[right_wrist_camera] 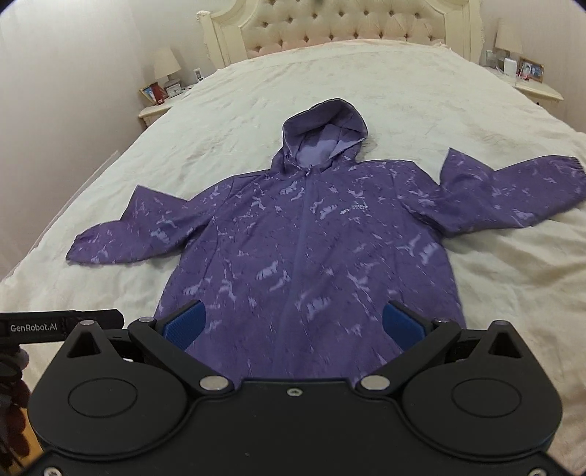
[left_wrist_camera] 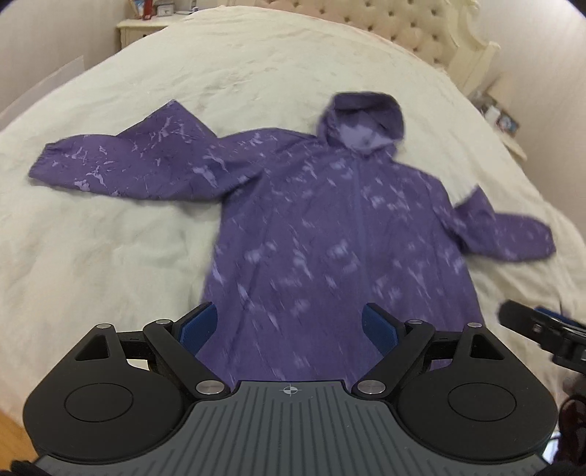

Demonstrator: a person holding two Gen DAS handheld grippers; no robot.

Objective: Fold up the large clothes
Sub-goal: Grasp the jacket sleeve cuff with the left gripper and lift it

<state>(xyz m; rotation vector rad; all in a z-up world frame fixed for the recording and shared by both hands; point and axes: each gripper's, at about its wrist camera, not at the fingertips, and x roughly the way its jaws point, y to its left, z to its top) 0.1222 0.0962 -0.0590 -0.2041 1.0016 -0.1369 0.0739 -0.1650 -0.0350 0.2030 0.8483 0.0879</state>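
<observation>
A purple hooded jacket (left_wrist_camera: 322,227) with pale marbled marks lies flat, front up and zipped, on a cream bedspread (left_wrist_camera: 110,256). Both sleeves are spread out sideways and the hood points to the headboard. It also shows in the right wrist view (right_wrist_camera: 311,238). My left gripper (left_wrist_camera: 289,329) is open and empty, above the jacket's lower hem. My right gripper (right_wrist_camera: 293,326) is open and empty, also above the lower hem. The right gripper shows at the right edge of the left wrist view (left_wrist_camera: 538,326). The left gripper's body shows at the left edge of the right wrist view (right_wrist_camera: 62,324).
A tufted cream headboard (right_wrist_camera: 344,25) stands at the bed's far end. Nightstands with lamps and photo frames stand at the far left (right_wrist_camera: 161,99) and far right (right_wrist_camera: 527,73). Wood floor (left_wrist_camera: 14,432) shows at the lower left.
</observation>
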